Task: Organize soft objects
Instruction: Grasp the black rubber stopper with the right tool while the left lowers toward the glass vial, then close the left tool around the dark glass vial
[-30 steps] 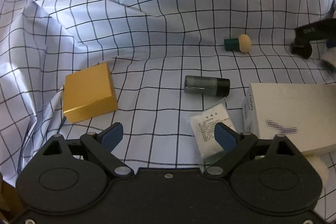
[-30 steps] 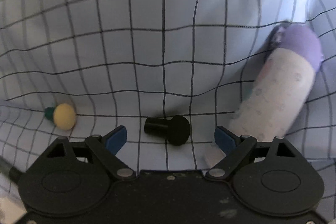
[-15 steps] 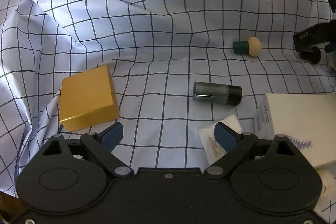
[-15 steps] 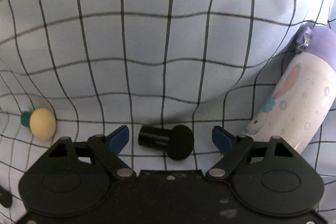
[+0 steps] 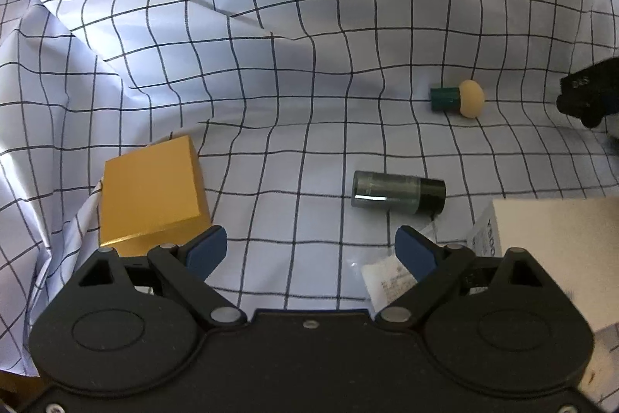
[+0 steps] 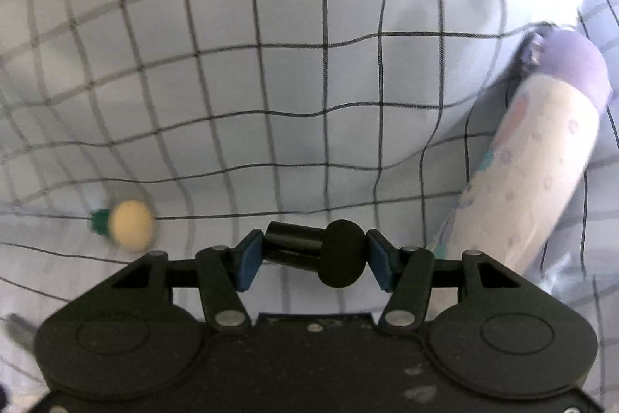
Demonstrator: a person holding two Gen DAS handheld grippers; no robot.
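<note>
In the right wrist view my right gripper point(image 6: 311, 254) is closing its jaws on a black mushroom-shaped piece point(image 6: 340, 258). One blue pad touches the stem end and the other touches the round cap. A cream puff with a green handle point(image 6: 129, 225) lies to its left on the checked cloth point(image 6: 309, 84). A pastel tube with a purple cap point(image 6: 534, 180) lies to the right. My left gripper point(image 5: 311, 246) stands open over bare cloth, between a gold box point(image 5: 153, 194) and a white packet point(image 5: 387, 283).
In the left wrist view a dark bottle point(image 5: 398, 189) lies ahead of the open fingers. A white carton point(image 5: 553, 246) sits at the right. The cream puff point(image 5: 458, 99) lies farther back, with the other gripper's black body point(image 5: 588, 95) beside it. The cloth is rumpled at the left.
The right jaws have drawn in from wide apart onto the black piece. The left gripper stays open, and its view has slid slightly across the cloth.
</note>
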